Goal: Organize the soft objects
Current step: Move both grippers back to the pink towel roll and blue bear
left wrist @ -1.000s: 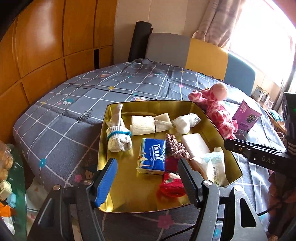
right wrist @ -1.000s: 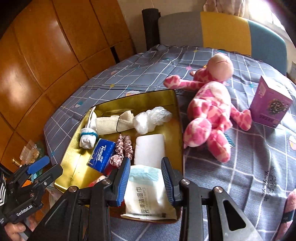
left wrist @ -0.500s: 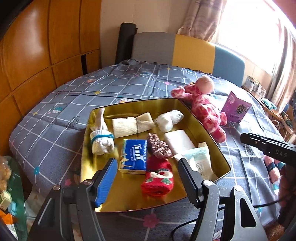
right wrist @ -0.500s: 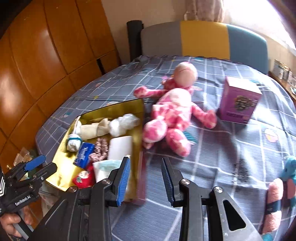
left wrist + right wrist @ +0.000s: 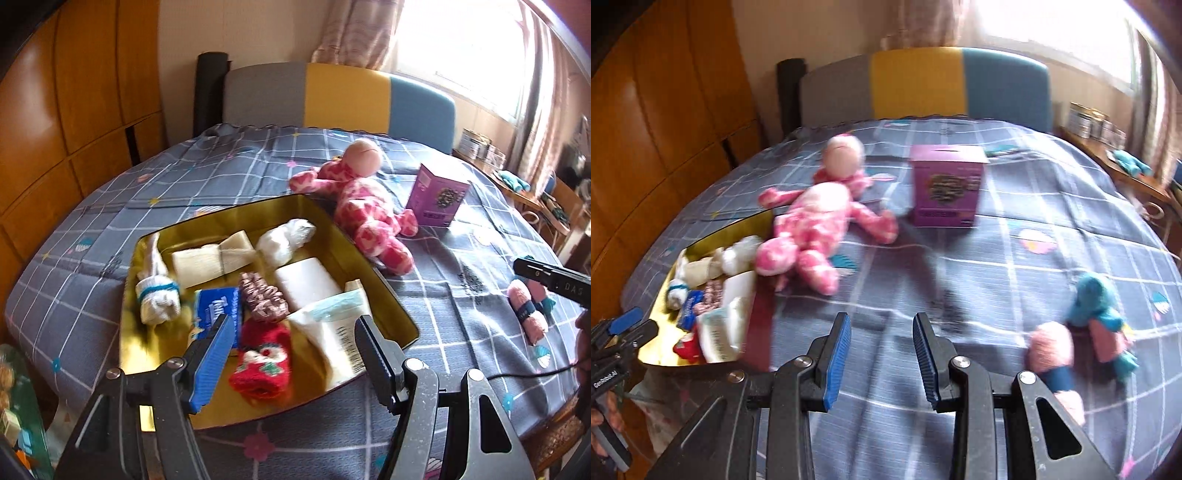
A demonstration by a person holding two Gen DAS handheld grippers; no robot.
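Note:
A gold tray point(image 5: 384, 295) on the bed holds several soft items: a red sock point(image 5: 264, 365), a blue tissue pack point(image 5: 216, 314), a wipes pack point(image 5: 332, 328), a white sock roll point(image 5: 157, 299). My left gripper point(image 5: 295, 338) is open and empty above the tray's near end. A pink plush toy point(image 5: 812, 229) lies right of the tray point(image 5: 676, 350). My right gripper point(image 5: 881, 334) is open and empty over bare quilt. A pink and teal plush point(image 5: 1086, 332) lies to its right.
A purple box point(image 5: 945, 188) stands behind the pink plush, and shows in the left wrist view point(image 5: 437, 195). Wooden cabinets point(image 5: 74, 110) line the left. A grey, yellow and blue headboard point(image 5: 923, 85) is at the back. A side table point(image 5: 543, 192) stands right.
My right gripper has swung right, away from the tray toward the pink and teal plush. My left gripper view has shifted right and pulled back a little. Both stay open.

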